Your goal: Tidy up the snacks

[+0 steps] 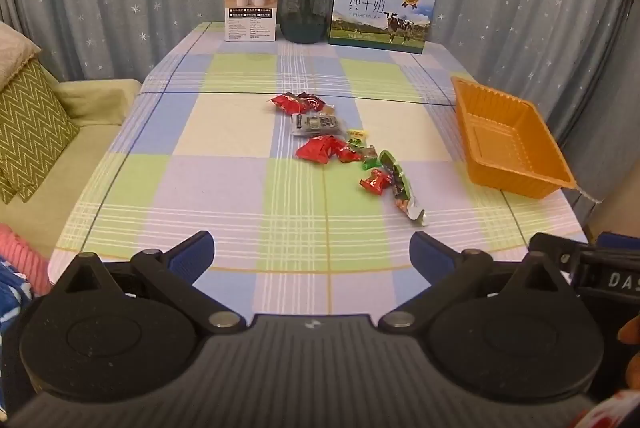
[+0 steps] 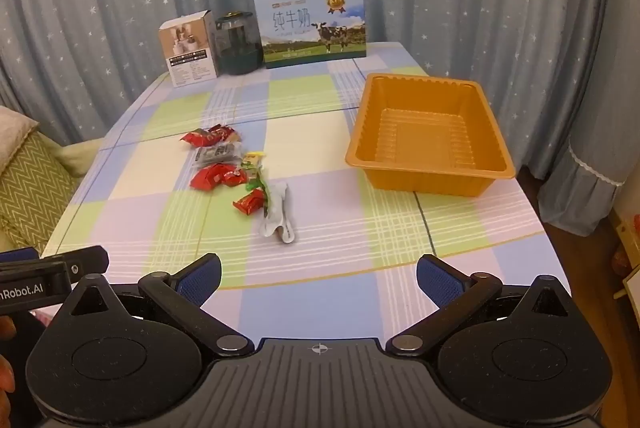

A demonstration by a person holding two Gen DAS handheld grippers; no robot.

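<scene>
Several small snack packets (image 1: 332, 144) lie scattered in a line on the checked tablecloth, red, green, grey and silver; they also show in the right wrist view (image 2: 240, 168). An empty orange plastic tray (image 1: 508, 136) sits at the table's right side, also seen in the right wrist view (image 2: 428, 132). My left gripper (image 1: 312, 248) is open and empty, above the table's near edge, well short of the snacks. My right gripper (image 2: 318, 272) is open and empty, also at the near edge, with the tray ahead to the right.
At the table's far edge stand a white product box (image 1: 251, 4), a dark glass jar (image 1: 304, 10) and a blue milk carton box (image 1: 382, 10). A sofa with a green zigzag cushion (image 1: 28, 132) is at the left. Star-patterned curtains hang behind.
</scene>
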